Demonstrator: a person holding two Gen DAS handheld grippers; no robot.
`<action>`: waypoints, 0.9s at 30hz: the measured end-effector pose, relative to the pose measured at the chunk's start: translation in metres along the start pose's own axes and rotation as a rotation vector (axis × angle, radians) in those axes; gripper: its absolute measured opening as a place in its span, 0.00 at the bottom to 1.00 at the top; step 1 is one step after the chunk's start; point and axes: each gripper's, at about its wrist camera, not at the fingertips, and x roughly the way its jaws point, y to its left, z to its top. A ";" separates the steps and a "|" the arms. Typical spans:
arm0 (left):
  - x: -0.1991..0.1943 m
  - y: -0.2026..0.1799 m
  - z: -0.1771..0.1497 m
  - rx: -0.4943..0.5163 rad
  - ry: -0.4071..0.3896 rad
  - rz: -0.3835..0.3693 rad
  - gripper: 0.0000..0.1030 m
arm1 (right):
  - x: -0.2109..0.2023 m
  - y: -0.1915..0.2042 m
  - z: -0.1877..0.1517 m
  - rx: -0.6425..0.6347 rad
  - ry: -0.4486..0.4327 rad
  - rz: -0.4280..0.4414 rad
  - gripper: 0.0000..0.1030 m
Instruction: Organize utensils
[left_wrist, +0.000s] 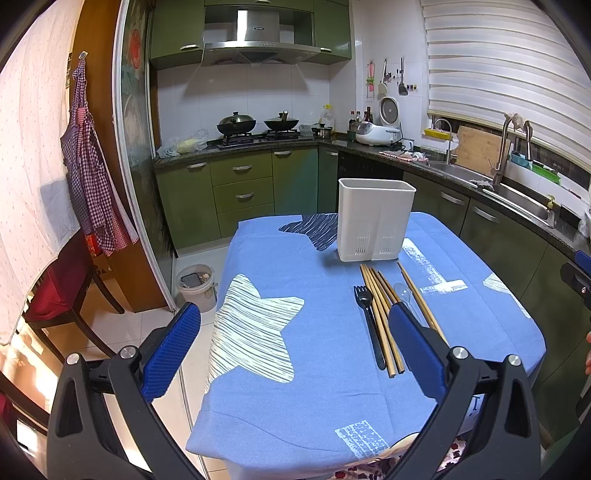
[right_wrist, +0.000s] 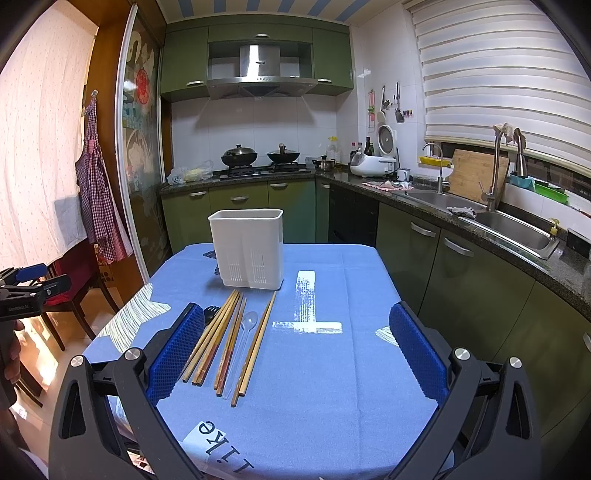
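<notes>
A white slotted utensil holder stands upright at the far end of the blue-clothed table. Just in front of it lie several wooden chopsticks, a black fork and a clear plastic spoon, all flat on the cloth. My left gripper hovers open over the table's left side, its right finger overlapping the chopsticks. My right gripper is open above the cloth, the utensils beside its left finger. Neither holds anything.
Green cabinets and a dark counter with a sink run along the right. A stove with two woks is at the back. On the floor at left are a white bin and a red-cushioned chair.
</notes>
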 end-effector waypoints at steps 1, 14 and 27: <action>0.000 0.000 0.000 0.001 0.001 -0.001 0.94 | 0.002 0.000 0.000 0.000 0.003 0.000 0.96; 0.052 -0.014 0.021 0.062 0.108 -0.050 0.94 | 0.061 -0.007 0.016 -0.063 0.140 -0.023 0.96; 0.208 -0.062 0.032 0.097 0.537 -0.141 0.94 | 0.214 -0.027 0.027 0.054 0.624 0.096 0.96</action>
